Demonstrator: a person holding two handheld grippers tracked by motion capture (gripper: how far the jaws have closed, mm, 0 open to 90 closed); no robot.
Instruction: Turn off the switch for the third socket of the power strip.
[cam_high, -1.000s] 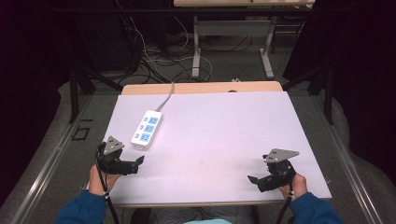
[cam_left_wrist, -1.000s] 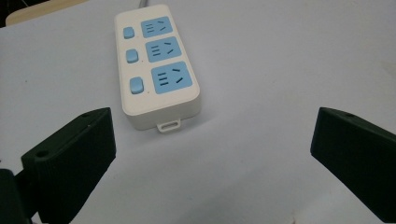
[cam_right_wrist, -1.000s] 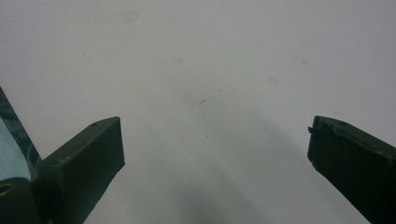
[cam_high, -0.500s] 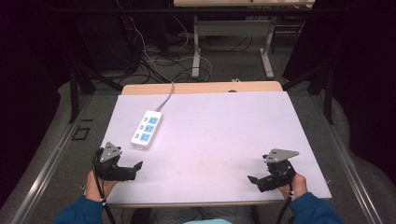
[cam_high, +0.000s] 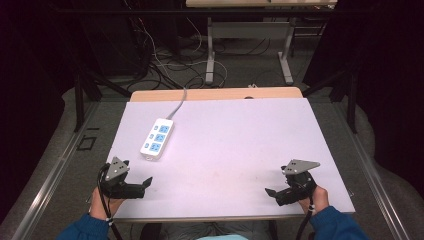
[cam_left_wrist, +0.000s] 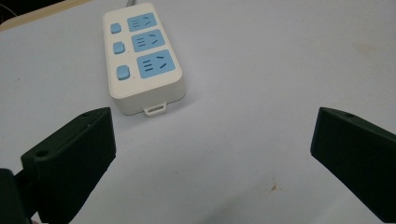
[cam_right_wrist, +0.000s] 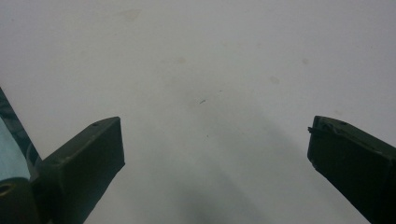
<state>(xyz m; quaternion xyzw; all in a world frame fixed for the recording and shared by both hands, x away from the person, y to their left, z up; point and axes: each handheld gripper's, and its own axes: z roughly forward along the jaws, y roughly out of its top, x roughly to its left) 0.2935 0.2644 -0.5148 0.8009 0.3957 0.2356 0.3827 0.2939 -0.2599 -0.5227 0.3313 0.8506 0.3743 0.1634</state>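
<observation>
Smooth white plastic power strip with blue sockets ahead of the left claw, matt black claw plastic, faintly stained matt pale worktop, wooden far edge

Place: a lab or test room
Signs: loose cables on the floor behind the worktop, dark curtains around it

The left gripper sat low at the near left, held in the person's left hand, its jaws spread wide apart with nothing between them and pointing toward the right. The right gripper sat at the near right in the right hand, its jaws likewise wide apart and empty, pointing toward the left. Both forearms, in blue sleeves, came in from the near edge, and each gripper carried a grey three-cornered plate on top.
</observation>
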